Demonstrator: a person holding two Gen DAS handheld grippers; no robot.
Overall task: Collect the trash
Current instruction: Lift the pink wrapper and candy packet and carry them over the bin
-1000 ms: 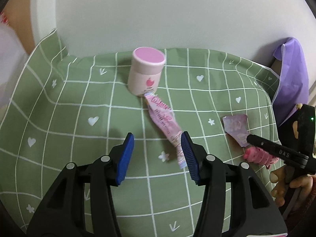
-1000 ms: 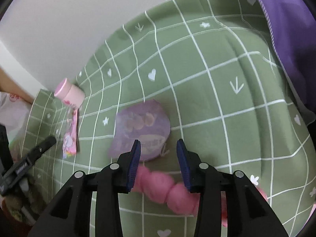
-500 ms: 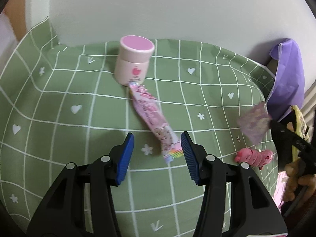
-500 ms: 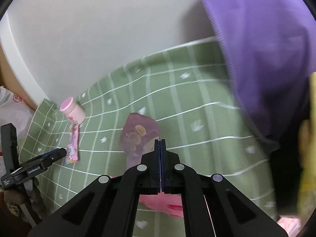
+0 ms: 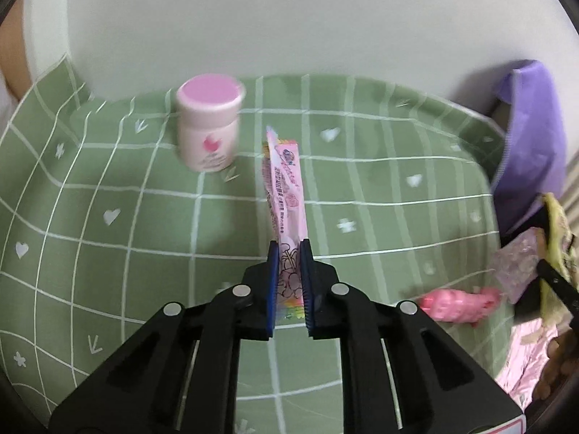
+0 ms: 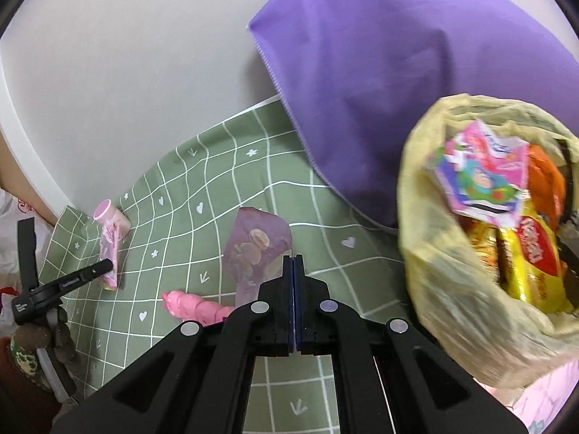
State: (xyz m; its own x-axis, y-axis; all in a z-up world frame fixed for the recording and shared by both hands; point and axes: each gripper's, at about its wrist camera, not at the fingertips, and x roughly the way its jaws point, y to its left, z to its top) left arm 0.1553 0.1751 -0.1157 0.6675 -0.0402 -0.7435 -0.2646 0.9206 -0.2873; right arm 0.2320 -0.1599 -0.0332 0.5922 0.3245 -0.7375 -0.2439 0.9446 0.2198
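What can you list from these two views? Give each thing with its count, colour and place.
Tablecloth: one, green with white grid, covers the table.
Jar: one, pale pink with pink lid, upright near the wall.
Stick sachet: one, pink, pinched in the left gripper.
Snack wrapper: one, purple, pinched in the right gripper.
Hair claw: one, pink, lying on the cloth.
Purple bag: one, at the table's right edge.
Trash bag: one, yellow, open, full of wrappers.
Left gripper: black, blue pads, just closed on the sachet.
Right gripper: black, shut on the wrapper.
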